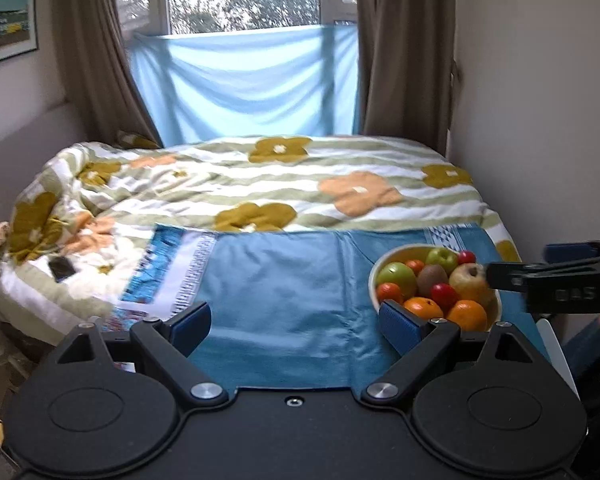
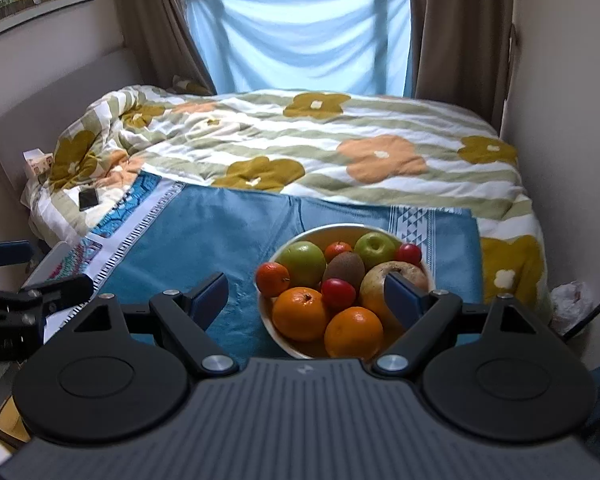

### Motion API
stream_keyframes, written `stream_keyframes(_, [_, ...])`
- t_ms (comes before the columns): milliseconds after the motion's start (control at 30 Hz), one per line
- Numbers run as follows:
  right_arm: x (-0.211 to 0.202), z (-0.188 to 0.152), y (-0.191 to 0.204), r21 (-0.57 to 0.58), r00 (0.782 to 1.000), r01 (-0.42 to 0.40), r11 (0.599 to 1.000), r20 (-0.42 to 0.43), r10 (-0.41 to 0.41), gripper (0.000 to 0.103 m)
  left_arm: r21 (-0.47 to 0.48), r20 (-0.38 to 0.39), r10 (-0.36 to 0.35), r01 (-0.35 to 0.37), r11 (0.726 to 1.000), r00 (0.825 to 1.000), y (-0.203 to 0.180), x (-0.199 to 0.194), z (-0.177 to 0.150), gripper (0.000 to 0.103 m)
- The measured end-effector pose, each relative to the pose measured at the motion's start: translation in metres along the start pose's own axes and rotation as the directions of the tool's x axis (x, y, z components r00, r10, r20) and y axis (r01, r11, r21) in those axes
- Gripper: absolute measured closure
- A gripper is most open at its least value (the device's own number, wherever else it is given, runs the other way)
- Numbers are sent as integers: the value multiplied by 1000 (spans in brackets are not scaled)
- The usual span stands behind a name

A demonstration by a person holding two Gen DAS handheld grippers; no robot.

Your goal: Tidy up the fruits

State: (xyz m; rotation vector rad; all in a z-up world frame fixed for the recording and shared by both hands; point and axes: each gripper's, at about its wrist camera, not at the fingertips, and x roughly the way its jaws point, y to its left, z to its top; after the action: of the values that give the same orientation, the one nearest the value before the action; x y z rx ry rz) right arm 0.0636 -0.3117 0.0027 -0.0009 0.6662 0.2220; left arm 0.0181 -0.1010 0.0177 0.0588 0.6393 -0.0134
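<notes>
A cream bowl [image 2: 383,231] full of fruit sits on a blue cloth [image 2: 220,236] at the foot of a bed. It holds two green apples [image 2: 301,262], oranges [image 2: 300,314], a kiwi [image 2: 344,267], small red fruits [image 2: 337,293] and a pale pear [image 2: 375,280]. My right gripper [image 2: 305,298] is open and empty, just in front of the bowl. My left gripper [image 1: 296,324] is open and empty over the cloth, with the bowl [image 1: 395,254] to its right. The right gripper also shows in the left wrist view [image 1: 489,276], beside the bowl.
A flowered duvet [image 2: 339,140] covers the bed. A dark phone [image 2: 88,199] lies on it at the left. A wall [image 2: 559,100] runs close along the right. A curtained window [image 2: 300,40] is behind the bed.
</notes>
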Motion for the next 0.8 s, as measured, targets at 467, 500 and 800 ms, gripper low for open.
stream_keyframes(467, [-70, -22, 56, 94, 987, 159, 983, 20, -161, 0, 18, 67, -16, 15, 1000, 998, 54, -51, -10, 0])
stream_keyframes(500, [-71, -24, 60, 101, 986, 166, 981, 17, -168, 0, 17, 71, -16, 15, 1000, 997, 57, -53, -13, 0])
stream_keyframes(800, [-72, -40, 82, 86, 975, 219, 972, 9, -221, 0, 9, 46, -25, 25, 1000, 999, 69, -47, -25, 0])
